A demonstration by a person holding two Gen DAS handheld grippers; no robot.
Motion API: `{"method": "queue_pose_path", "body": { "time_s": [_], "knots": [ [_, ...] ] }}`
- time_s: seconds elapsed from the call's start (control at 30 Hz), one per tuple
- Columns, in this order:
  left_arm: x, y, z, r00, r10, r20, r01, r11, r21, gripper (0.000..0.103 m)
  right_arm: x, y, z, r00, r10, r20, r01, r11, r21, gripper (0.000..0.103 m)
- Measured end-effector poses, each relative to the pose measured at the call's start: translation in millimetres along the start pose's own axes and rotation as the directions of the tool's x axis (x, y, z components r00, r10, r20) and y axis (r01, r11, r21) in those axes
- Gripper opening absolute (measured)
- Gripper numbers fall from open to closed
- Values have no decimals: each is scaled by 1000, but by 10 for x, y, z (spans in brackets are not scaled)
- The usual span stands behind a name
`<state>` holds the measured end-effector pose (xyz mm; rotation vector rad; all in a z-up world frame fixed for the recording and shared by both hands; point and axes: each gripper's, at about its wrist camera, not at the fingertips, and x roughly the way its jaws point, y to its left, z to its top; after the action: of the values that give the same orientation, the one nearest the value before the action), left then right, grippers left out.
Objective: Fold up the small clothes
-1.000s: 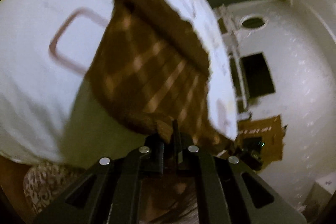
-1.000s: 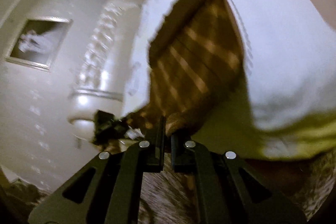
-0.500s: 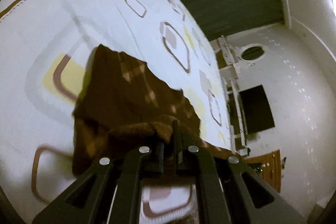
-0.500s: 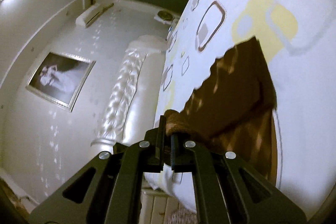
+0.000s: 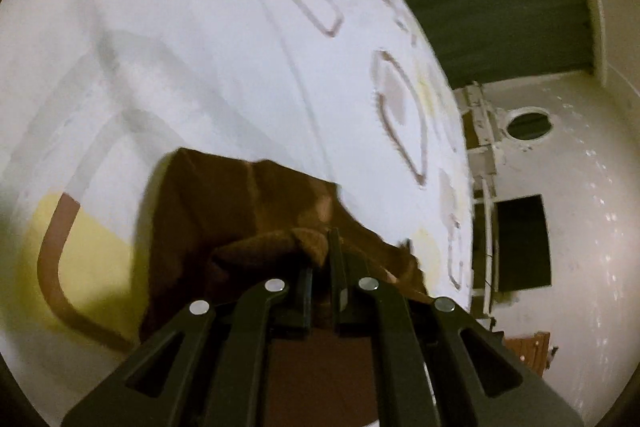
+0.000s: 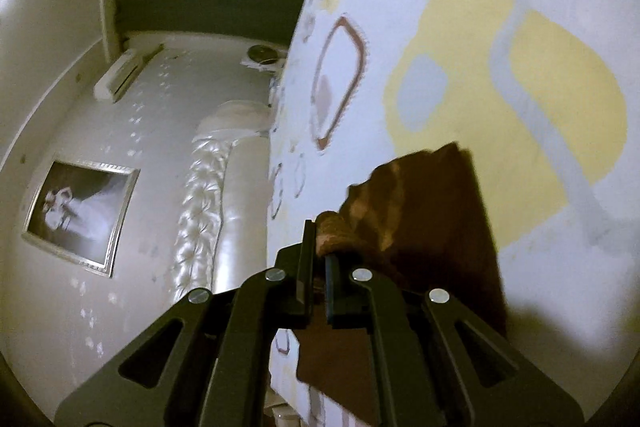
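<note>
A small brown checked garment (image 5: 224, 211) lies partly on the white patterned bedsheet (image 5: 200, 47), its near edge lifted. My left gripper (image 5: 322, 247) is shut on a bunched brown edge of it. In the right wrist view the same brown garment (image 6: 436, 219) drapes down to the right, and my right gripper (image 6: 318, 239) is shut on another bunched edge. The cloth below both grippers is hidden by their black frames.
The bedsheet (image 6: 480, 47) carries yellow, grey and brown rounded squares. A tufted white headboard (image 6: 208, 195) and a framed picture (image 6: 80, 211) are left of the bed. A dark opening (image 5: 520, 243) and a round mirror (image 5: 528, 123) are on the white wall.
Both grippers have carried the garment forward over the bed and lower; the cloth, hanging spread out a second ago, now lies bunched low on the sheet. Both stay shut on it.
</note>
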<state>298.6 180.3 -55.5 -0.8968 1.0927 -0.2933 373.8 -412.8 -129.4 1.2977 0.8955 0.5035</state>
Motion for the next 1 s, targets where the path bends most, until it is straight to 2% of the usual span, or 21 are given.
{"method": "queue_pose_path", "body": {
  "time_s": [0.23, 0.4, 0.6, 0.7, 0.77, 0.9, 0.97, 1.0],
  "knots": [
    [188, 192, 104, 999, 7, -31, -9, 999, -52, 6, 233, -203, 105, 998, -61, -2, 61, 998, 10, 4],
    [186, 289, 173, 998, -49, -38, 44, 991, -123, 6, 298, -279, 175, 998, -68, 2, 68, 997, 28, 4],
    [165, 277, 215, 998, -58, -38, 53, 990, -130, 7, 372, -360, 253, 998, -64, 0, 64, 996, 59, 10],
    [166, 315, 224, 994, -106, -36, 97, 977, -192, 8, 363, -363, 277, 999, -47, 17, 46, 997, 60, 21],
    [136, 358, 232, 987, -157, -26, 146, 958, -248, 16, 326, -373, 303, 999, -35, 38, 33, 998, 62, 25],
    [76, 421, 275, 983, -185, 11, 179, 935, -307, 34, 279, -401, 344, 997, -51, 51, 48, 997, 54, 26],
    [48, 461, 299, 984, -175, 28, 175, 930, -323, 40, 259, -407, 354, 997, -58, 57, 55, 997, 49, 27],
    [28, 481, 308, 989, -141, 35, 144, 934, -327, 40, 246, -407, 357, 996, -61, 59, 59, 997, 44, 27]
  ]
}}
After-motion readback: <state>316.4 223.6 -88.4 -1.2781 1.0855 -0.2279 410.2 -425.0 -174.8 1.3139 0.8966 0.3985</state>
